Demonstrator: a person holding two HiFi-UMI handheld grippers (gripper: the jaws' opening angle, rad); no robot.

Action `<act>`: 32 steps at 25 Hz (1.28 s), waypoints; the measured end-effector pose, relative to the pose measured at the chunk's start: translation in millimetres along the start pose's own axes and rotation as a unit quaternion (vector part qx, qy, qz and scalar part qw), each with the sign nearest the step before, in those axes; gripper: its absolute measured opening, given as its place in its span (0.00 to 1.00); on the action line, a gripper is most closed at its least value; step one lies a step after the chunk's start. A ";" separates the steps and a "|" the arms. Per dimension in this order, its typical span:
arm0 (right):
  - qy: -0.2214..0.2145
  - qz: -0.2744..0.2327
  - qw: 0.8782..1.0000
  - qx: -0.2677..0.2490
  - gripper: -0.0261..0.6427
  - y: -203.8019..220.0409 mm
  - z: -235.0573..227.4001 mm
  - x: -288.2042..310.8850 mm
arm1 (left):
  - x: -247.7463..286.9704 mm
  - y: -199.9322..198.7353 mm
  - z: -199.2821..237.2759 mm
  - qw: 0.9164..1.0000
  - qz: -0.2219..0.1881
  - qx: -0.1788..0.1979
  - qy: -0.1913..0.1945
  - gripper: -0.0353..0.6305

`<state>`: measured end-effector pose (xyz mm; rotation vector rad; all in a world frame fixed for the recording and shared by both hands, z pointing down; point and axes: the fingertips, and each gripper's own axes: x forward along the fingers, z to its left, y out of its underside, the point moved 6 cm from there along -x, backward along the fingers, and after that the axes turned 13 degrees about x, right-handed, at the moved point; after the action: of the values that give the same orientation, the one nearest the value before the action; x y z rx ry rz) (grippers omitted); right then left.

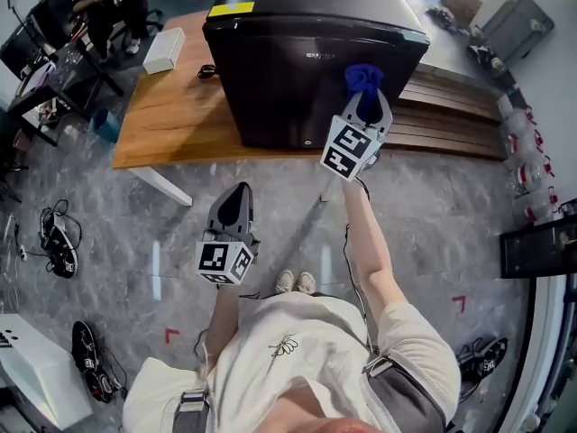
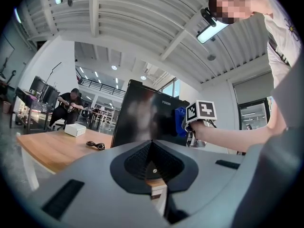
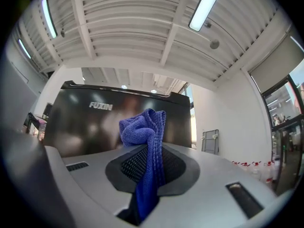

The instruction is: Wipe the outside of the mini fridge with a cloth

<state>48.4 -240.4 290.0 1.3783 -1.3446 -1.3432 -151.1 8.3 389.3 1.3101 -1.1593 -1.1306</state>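
The right gripper point(image 1: 370, 108) is pinching the soft, light cloth point(image 3: 142, 127) mid-fold, probably touching the fridge point(image 1: 288, 70); the left gripper point(image 1: 236, 197) is hanging closed, empty.

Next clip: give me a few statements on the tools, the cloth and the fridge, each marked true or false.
1. The right tool grips a blue cloth. True.
2. The left tool holds a second cloth. False: its jaws are together on nothing, and it hangs low, away from the fridge.
3. The mini fridge is white. False: it is black.
4. The blue cloth is held at the fridge's front face, near its top. True.
5. The white box lies on the floor. False: it lies on the wooden table that also bears the fridge.
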 end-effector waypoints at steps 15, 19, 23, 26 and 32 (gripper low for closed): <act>0.085 -0.003 0.996 -0.010 0.13 4.4 -86.2 23.5 | 20.7 -1.1 -26.1 0.999 0.013 0.020 0.025 0.06; 0.103 0.001 0.995 0.003 0.13 6.6 -96.1 24.9 | 18.6 -1.6 -26.6 0.999 0.015 0.024 0.023 0.06; 0.107 0.003 0.994 0.009 0.13 10.1 -99.2 28.2 | 14.8 -2.0 -22.5 0.999 0.017 0.025 0.015 0.06; 0.118 0.005 0.993 0.015 0.13 10.3 -104.5 29.3 | 11.7 -1.7 -20.6 0.999 0.019 0.026 0.011 0.06; 0.131 -0.007 0.991 0.025 0.13 0.5 -111.5 16.9 | 3.5 -0.6 -16.5 1.000 0.020 0.023 0.006 0.06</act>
<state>155.6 -272.5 303.8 1.5411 -1.2001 -1.0992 -134.3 6.4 389.5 1.3200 -1.2043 -1.0720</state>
